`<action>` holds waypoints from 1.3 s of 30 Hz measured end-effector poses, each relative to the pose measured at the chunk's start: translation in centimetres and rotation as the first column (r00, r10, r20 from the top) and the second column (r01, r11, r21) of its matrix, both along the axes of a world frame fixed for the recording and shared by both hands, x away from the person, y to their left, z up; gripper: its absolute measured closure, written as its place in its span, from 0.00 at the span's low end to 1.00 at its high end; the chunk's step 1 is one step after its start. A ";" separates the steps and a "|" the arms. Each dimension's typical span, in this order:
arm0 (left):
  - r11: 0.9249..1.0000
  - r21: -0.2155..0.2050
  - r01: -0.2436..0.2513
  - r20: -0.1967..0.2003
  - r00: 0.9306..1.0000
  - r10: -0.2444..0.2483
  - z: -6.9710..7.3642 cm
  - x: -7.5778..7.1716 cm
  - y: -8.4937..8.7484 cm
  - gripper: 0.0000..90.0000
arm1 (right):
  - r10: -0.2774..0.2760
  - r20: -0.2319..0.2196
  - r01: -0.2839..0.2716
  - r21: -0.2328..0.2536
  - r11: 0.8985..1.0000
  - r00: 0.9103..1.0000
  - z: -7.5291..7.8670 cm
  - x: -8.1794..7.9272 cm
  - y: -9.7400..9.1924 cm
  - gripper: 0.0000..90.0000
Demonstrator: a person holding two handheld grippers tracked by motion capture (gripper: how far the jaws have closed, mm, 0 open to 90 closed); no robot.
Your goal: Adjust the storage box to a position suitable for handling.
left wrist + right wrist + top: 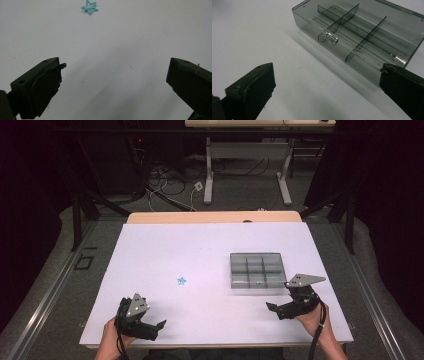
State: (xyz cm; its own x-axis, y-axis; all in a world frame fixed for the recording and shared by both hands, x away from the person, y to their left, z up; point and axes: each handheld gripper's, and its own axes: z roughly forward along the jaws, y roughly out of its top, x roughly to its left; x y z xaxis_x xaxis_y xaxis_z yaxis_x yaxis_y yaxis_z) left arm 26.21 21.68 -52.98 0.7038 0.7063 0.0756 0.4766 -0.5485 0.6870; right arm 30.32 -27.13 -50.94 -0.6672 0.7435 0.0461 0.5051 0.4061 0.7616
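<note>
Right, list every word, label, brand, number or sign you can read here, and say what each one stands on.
None can be read.
The clear divided box carries no label or print.
The small blue star-shaped piece bears no marking.
The white table top is blank.

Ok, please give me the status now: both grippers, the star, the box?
Left gripper open, empty. Right gripper open, empty, beside clear box. Blue star on table, untouched. Path clear.

Left gripper (155, 327) low at near left, jaws wide apart, empty. Right gripper (274, 309) low at near right, jaws wide apart, empty. Hands grip both from below.
</note>
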 end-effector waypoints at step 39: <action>1.000 -0.004 -0.019 -0.007 1.000 0.019 -0.1 0.2 0.4 0.00 | -0.342 -0.017 0.341 -0.031 0.939 0.940 -0.7 9.2 -4.4 1.00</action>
